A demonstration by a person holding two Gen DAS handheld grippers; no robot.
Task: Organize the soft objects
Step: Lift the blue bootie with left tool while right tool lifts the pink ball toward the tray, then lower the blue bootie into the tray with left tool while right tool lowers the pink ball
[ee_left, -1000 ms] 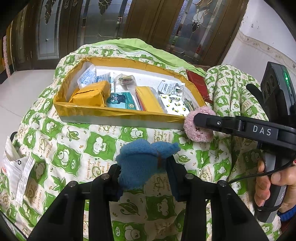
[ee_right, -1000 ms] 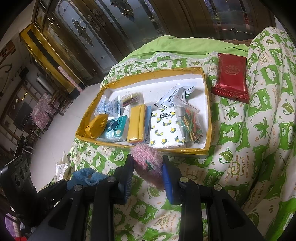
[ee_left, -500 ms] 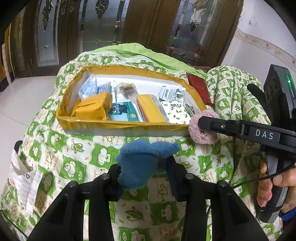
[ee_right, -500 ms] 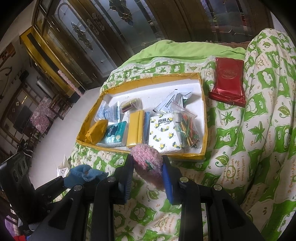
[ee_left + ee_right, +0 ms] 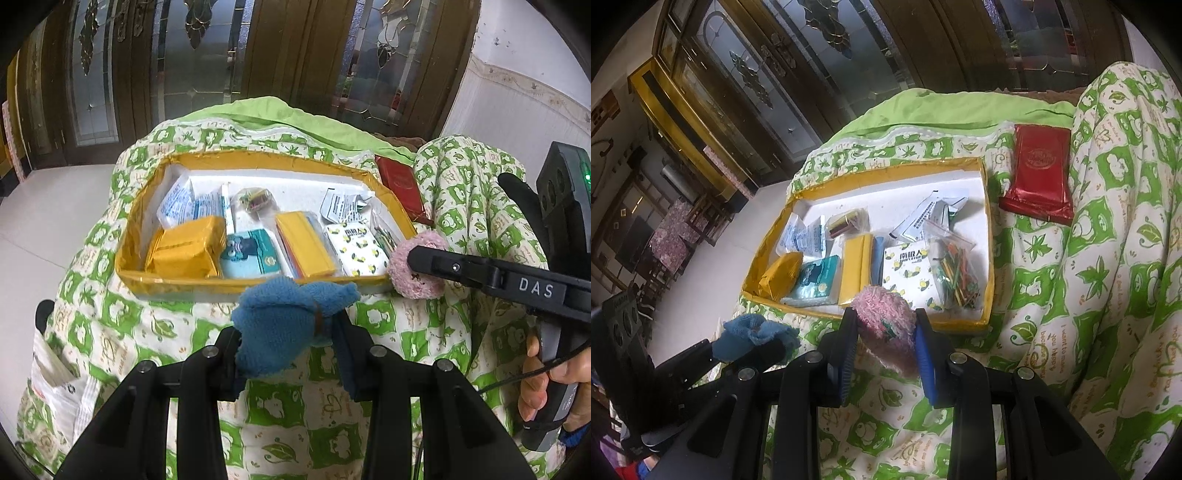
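Two grips: each set of fingers pinches a soft thing.
Left gripper (image 5: 290, 360): pinches a blue fleece bundle (image 5: 284, 325) above the green-and-white printed quilt (image 5: 110, 317).
Right gripper (image 5: 886, 354): pinches a fuzzy pink knitted ball (image 5: 886, 325), just before the box.
Beyond: shallow yellow-rimmed box (image 5: 989, 258) of packets on the quilt.
Farther: red foil pouch (image 5: 1039, 173) beside the box.
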